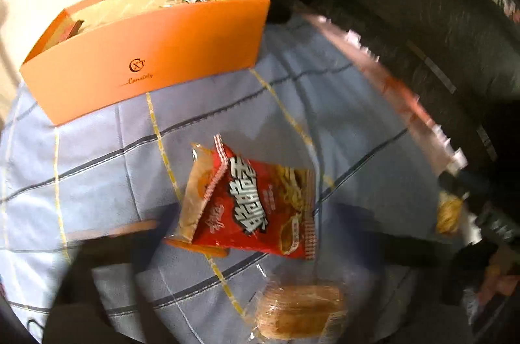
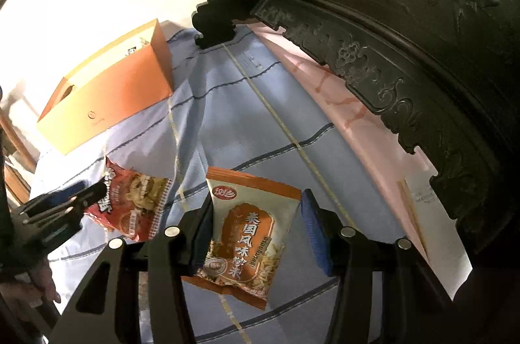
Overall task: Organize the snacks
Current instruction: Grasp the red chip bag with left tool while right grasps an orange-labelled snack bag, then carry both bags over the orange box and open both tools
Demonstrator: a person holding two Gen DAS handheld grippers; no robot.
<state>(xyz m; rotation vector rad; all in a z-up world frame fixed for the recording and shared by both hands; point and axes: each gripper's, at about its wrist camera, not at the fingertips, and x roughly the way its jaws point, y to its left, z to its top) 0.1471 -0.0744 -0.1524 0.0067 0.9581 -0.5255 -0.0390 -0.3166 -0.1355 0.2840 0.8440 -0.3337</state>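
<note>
Right claw (image 2: 256, 233) grips orange snack pkt (image 2: 242, 233); left claw (image 1: 227, 233) wide over red pkt (image 1: 256, 207) on blue plaid bedsheet (image 1: 97, 168), orange box (image 1: 146, 51) nr carved dark headboard (image 2: 406, 35).

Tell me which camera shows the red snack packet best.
The left wrist view: the red packet lies almost whole on the blue cloth, its lettering readable, overlapping a clear-wrapped snack. The right wrist view shows it smaller at the left, partly covered by the left gripper.
</note>
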